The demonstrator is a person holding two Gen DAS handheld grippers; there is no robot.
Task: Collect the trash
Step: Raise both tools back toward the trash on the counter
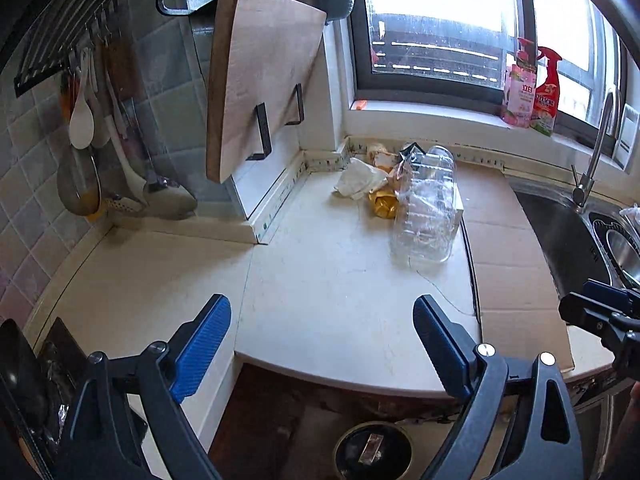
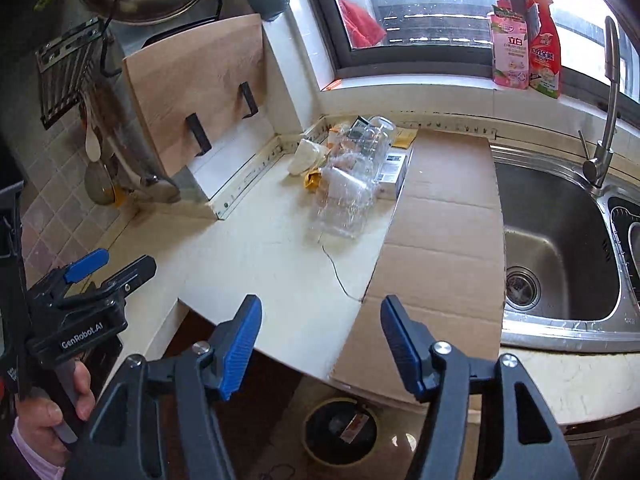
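I am holding both grippers above the bench's front edge, fingers spread wide and gripping nothing: left gripper, right gripper. I am finding most of the trash uncollected: a clear bottle, a white wad and yellow wrappers are lying heaped near the bench's back edge, beside the cardboard. The bin is standing on the floor below the front edge, holding what looks like one small scrap. I am judging the job barely begun.

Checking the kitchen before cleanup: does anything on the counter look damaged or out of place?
Yes. A crushed clear plastic bottle lies on its side amid crumpled wrappers in the counter's back corner, beside flattened cardboard.
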